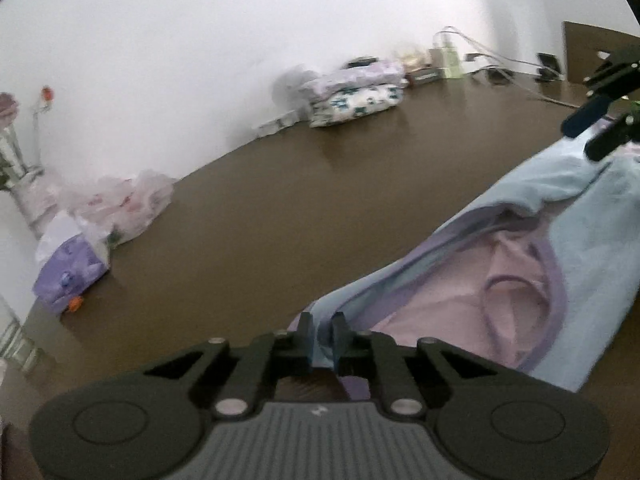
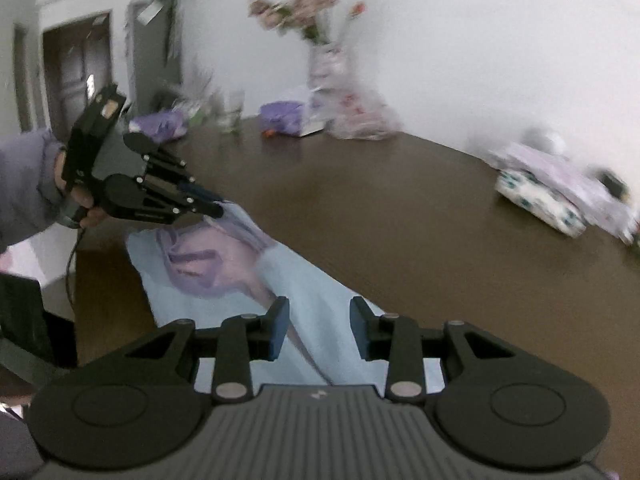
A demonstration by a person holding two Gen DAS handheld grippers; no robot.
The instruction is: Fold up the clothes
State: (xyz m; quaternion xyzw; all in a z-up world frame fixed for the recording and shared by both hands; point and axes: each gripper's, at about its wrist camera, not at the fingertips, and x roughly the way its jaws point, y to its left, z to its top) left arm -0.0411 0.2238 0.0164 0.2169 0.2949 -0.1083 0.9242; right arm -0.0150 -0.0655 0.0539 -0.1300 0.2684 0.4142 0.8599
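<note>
A light blue garment point(image 1: 592, 248) with a lilac-pink inside lies rumpled on the dark brown table point(image 1: 280, 220). My left gripper point(image 1: 322, 340) is shut on its near blue edge, with a fold of cloth pinched between the pads. The right wrist view shows that same left gripper point(image 2: 214, 206), held by a hand in a lilac sleeve point(image 2: 24, 192), gripping the garment point(image 2: 224, 264) at its far end. My right gripper point(image 2: 319, 330) is open, its fingers spread just above the blue cloth. The left wrist view shows the right gripper point(image 1: 588, 136) at the garment's other end.
A stack of folded clothes point(image 1: 356, 96) sits near the wall, also seen as the stack point(image 2: 560, 196). A plastic bag point(image 1: 128, 204), a purple tissue pack point(image 1: 68, 276), a flower vase point(image 2: 328, 64) and a glass point(image 2: 234, 112) line the table's edge. Cables and chargers point(image 1: 480, 64) lie at the far corner.
</note>
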